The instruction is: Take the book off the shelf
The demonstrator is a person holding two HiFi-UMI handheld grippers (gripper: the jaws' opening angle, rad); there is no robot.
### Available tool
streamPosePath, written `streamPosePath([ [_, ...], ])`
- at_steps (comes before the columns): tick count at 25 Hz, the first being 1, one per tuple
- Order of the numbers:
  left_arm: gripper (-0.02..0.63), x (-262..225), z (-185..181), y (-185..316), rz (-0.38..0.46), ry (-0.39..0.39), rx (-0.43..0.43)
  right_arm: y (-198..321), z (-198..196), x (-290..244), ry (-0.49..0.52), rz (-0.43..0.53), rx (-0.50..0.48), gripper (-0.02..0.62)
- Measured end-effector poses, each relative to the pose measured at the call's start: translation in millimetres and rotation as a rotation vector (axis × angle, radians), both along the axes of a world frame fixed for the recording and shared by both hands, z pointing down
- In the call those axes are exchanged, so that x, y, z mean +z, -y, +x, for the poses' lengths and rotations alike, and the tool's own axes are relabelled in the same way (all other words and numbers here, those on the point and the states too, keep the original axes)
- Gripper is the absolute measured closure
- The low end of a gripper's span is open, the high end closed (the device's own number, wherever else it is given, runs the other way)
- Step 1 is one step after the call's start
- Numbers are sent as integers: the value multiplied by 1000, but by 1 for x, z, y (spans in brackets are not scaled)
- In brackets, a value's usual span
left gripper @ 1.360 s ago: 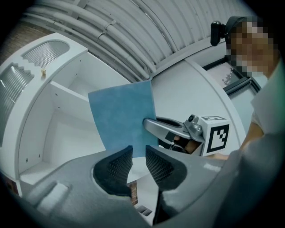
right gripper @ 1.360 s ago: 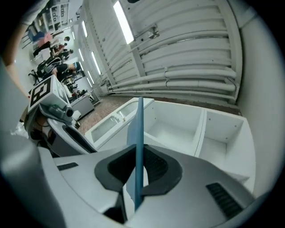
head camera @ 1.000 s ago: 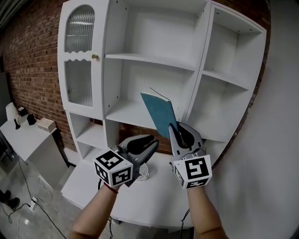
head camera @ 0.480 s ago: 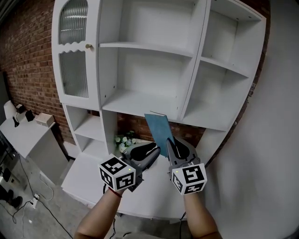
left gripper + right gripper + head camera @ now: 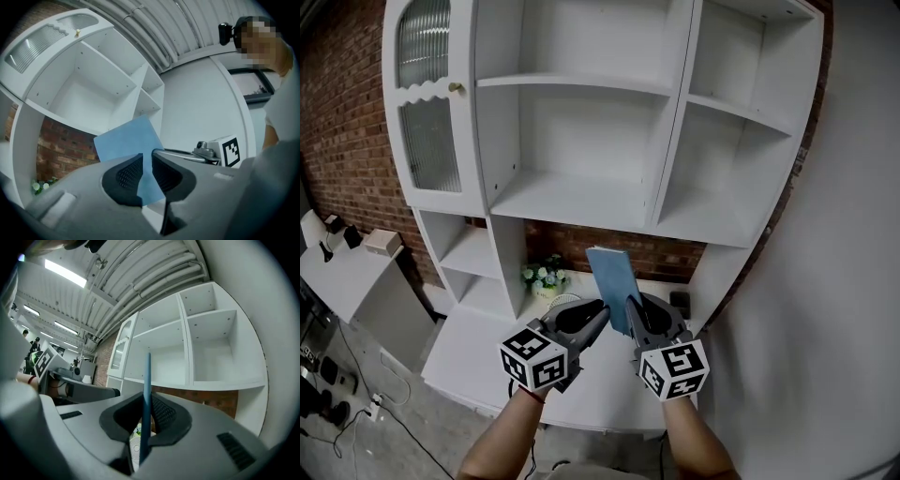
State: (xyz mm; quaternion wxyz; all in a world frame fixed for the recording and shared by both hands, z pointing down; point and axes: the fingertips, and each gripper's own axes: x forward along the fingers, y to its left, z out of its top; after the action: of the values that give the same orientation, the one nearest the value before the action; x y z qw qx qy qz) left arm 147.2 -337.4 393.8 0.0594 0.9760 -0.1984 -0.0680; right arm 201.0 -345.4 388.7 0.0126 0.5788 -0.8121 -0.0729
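The right hand-held gripper (image 5: pixel 636 314) (image 5: pixel 146 416) pinches the lower edge of a thin blue book (image 5: pixel 612 275) (image 5: pixel 146 394). In the right gripper view the book stands edge-on between the two ribbed pads. The book rises from the jaws, tilted slightly left, clear of the shelf (image 5: pixel 581 199) and in front of the brick strip below it.

The left hand-held gripper (image 5: pixel 602 311) (image 5: pixel 146 164) is just beside the right one. Its jaws are drawn together with only a thin slit between them, and they grip nothing. The book's flat cover (image 5: pixel 126 140) shows beyond them.

Both grippers hang over the white surface (image 5: pixel 478 352). A small bunch of flowers (image 5: pixel 542 275) sits at its back, left of the book. The open shelf compartments hold nothing, and a ribbed glass door (image 5: pixel 427 112) closes the unit's upper left. A brick wall (image 5: pixel 347 112) runs off to the left.
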Motion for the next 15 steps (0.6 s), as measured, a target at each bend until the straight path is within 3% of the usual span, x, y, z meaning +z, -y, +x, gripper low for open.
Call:
streamPosePath([
  [15,586,39,-11,-4,-42,9,-61,-15,-12,35,64,-39,-64,541],
])
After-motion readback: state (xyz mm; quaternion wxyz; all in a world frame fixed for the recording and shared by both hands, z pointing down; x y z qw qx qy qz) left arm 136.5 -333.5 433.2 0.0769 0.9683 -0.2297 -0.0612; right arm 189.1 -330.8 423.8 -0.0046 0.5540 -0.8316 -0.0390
